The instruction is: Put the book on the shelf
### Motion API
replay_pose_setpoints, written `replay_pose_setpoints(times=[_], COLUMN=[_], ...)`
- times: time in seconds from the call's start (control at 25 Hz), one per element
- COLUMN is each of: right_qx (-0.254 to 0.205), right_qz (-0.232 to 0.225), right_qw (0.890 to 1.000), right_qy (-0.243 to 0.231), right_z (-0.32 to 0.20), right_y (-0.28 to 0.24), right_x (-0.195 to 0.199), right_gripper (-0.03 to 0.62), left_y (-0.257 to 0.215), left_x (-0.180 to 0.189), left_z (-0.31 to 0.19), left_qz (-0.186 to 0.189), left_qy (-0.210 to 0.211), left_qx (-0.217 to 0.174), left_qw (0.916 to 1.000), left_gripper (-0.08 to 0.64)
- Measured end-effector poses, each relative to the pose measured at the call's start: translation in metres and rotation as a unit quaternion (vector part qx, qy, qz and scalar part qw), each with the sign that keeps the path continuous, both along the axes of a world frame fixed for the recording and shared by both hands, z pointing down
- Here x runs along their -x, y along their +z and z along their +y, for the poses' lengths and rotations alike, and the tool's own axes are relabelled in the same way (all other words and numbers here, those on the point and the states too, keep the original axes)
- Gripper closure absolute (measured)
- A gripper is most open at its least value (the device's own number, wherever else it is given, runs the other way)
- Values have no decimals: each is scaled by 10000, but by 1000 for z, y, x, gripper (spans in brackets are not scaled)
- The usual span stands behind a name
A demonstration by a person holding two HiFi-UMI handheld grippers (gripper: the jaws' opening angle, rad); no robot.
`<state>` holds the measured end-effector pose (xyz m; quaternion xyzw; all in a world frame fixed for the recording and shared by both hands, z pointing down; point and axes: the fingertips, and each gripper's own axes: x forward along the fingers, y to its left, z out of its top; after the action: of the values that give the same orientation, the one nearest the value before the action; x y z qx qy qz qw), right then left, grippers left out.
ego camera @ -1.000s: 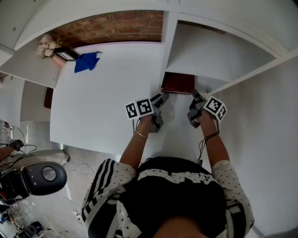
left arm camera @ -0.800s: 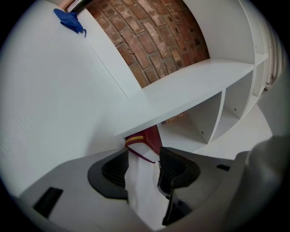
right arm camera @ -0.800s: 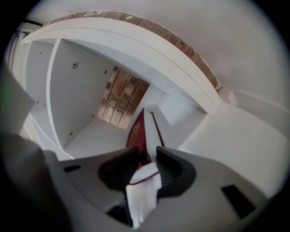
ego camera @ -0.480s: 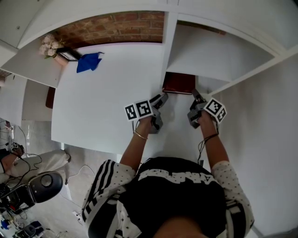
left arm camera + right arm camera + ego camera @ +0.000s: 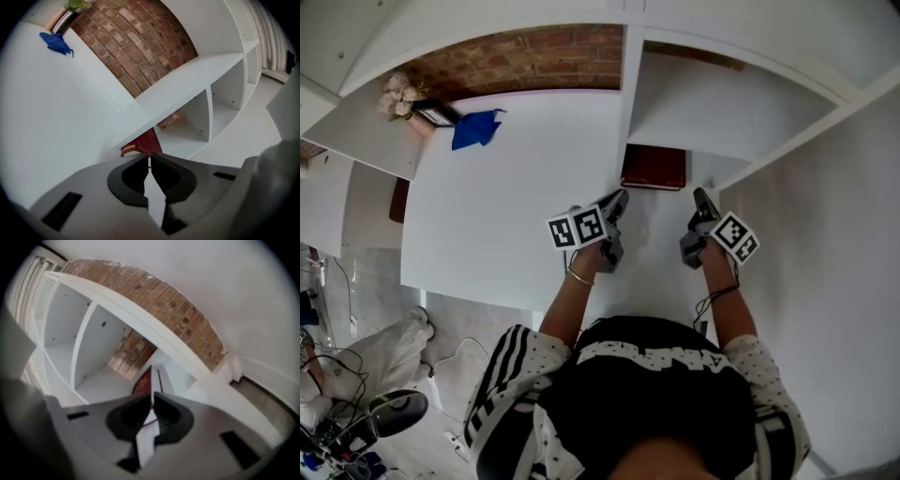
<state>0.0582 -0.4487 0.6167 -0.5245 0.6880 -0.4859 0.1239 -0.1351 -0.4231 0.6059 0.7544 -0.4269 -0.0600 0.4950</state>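
The book (image 5: 653, 168) lies in the shelf (image 5: 722, 103) bay at 12 o'clock. The left gripper (image 5: 621, 196) is closing on nothing, and the right gripper (image 5: 700, 195) is pinched together, empty. A blue cloth (image 5: 475, 127) lies at 10 o'clock.

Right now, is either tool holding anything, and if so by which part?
Nothing is held. The left tool is closing on empty air, and the right tool is shut and empty. The book lies apart from both.

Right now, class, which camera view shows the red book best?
The head view: the book shows its broad red cover at the shelf opening. The left gripper view catches just a red corner under the shelf; the right gripper view shows it narrow and blurred.
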Motion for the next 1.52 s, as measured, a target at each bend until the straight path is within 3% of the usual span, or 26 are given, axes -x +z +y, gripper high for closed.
replay_pose_setpoints(times=[0.16,0.32,0.52,0.68,0.84,1.0,1.2,1.52], right_qx=[-328,-602,-945,-1299,-1497,-1692,-1751,-1834], right_qz=[176,515,1742,2278,2726,2766,2674,2435], right_qw=[9987,9950,9762,9591,9415,9351,9348,9381], right_qy=[-352,-605,-877,-1069,-1296,-1431,-1550,-1646], right_z=[5,23,40,47,54,59,66,76], right_y=[-21,-43,-63,-82,-92,-104,-109,-111], right_x=[5,14,7,8,11,15,13,11], right_gripper=[555,557,558,561,561,561,563,563], left_y=[-9,-34,-68,-96,-112,-117,-122,-122], left_x=[-6,-1,0,-5,-11,-13,-16,-25], left_z=[0,8,20,26,33,39,46,58], left_qz=[-290,-685,-1540,-1984,-2364,-2515,-2494,-2725], left_qy=[81,59,125,194,282,254,137,106], left_qx=[-235,-755,-1511,-2064,-2346,-2374,-2355,-2361], left_qw=[9993,9948,9764,9579,9425,9379,9392,9327], left_gripper=[524,525,525,525,525,525,525,525])
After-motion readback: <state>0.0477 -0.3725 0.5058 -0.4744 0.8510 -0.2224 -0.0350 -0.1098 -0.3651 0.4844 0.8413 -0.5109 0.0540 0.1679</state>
